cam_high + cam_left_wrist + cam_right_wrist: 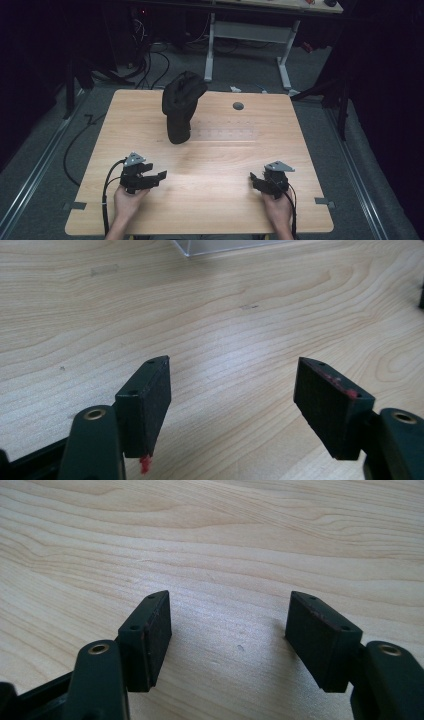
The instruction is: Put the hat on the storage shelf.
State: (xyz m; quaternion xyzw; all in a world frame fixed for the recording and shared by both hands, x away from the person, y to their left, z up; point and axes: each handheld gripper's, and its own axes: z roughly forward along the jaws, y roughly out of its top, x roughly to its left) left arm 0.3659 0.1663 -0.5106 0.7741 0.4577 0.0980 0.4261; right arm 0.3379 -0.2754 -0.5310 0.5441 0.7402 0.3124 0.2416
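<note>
We hold the left hand-held gripper and the right hand-held gripper low over the desk, both with jaws apart and empty. A dark glove stands upright at 12 o'clock, well apart from both.

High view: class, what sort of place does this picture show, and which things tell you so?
Probably a lab or recording workspace, not a home. A bare wooden table stands on grey carpet with dark surroundings, cables lie tangled on the floor behind it, and a white-legged bench stands beyond.
</note>
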